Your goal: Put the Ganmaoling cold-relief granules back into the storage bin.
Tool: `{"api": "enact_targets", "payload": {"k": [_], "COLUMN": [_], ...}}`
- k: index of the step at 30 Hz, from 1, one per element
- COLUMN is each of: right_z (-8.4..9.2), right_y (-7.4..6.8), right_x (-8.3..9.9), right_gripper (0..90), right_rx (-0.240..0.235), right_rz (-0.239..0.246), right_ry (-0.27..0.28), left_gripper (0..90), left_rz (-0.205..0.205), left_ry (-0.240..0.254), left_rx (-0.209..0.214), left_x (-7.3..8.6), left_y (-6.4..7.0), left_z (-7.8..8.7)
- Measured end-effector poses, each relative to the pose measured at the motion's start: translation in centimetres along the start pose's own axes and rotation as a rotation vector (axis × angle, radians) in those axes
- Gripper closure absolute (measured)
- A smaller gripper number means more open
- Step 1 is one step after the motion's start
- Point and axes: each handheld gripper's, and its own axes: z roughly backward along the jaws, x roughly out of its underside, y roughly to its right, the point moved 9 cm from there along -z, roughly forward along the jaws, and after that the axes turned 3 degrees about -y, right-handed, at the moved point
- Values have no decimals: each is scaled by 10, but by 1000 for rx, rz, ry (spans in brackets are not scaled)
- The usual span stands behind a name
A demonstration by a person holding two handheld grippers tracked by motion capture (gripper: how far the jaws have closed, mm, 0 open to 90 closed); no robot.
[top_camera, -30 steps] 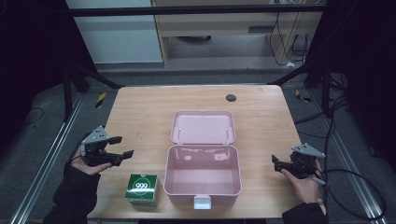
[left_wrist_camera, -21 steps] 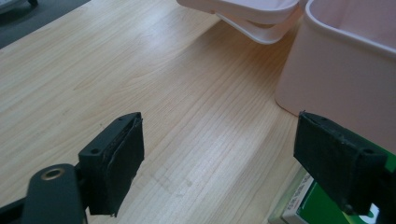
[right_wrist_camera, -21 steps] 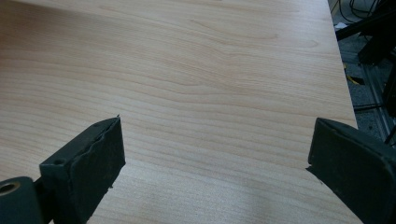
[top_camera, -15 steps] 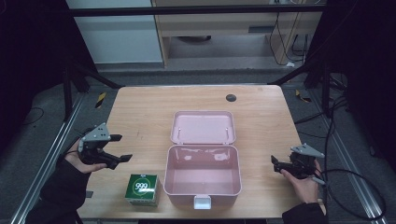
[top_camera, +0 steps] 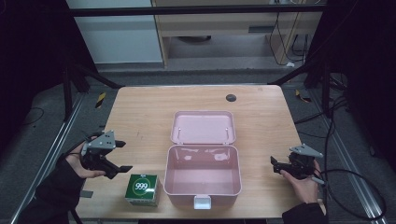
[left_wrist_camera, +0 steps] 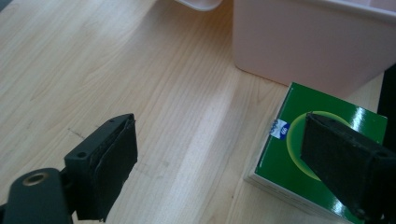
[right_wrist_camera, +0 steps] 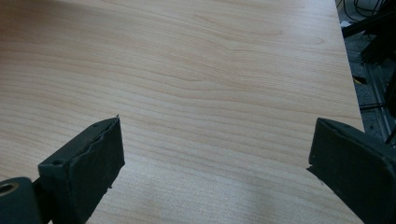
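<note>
High view: a wooden table (top_camera: 140, 112) occupies the centre of the frame. A pink case (top_camera: 202, 179) sits at lower centre, open, its lid (top_camera: 203, 127) laid back flat toward the top of the frame and its white latch (top_camera: 202, 202) at the bottom edge. The interior appears empty. A green box (top_camera: 142, 189) marked "999" stands at lower left, just beside the case and apart from it.

The left gripper (top_camera: 120, 156) is at the left of the frame, held in a hand (top_camera: 77, 161) above and left of the green box. Its jaws are spread and hold nothing. In the left gripper view, the box (left_wrist_camera: 322, 154) lies at lower right, partly behind the right-hand jaw, with the case wall (left_wrist_camera: 308, 44) at upper right.

The right gripper (top_camera: 276, 165) is at the lower right of the high view, well apart from the case. Its jaws are spread wide over bare table (right_wrist_camera: 210, 70) in the right gripper view.

A dark round spot (top_camera: 230, 97) marks the table near its upper edge.
</note>
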Motion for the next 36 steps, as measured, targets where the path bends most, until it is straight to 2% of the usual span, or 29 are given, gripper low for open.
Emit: {"api": "enact_targets", "payload": {"k": [16, 36], "right_z": [-1, -2], "right_y": [-1, -3], "right_x": [1, 3], "right_gripper": [35, 29], "right_rx": [-4, -7], "right_rz": [8, 18], "right_ry": [-11, -26], "left_gripper": [85, 70], "left_rz": [-81, -131], "left_ry": [-62, -104], "left_rx": [72, 141], "left_x": [0, 2], "left_y": [23, 46], "left_z": [-7, -24]}}
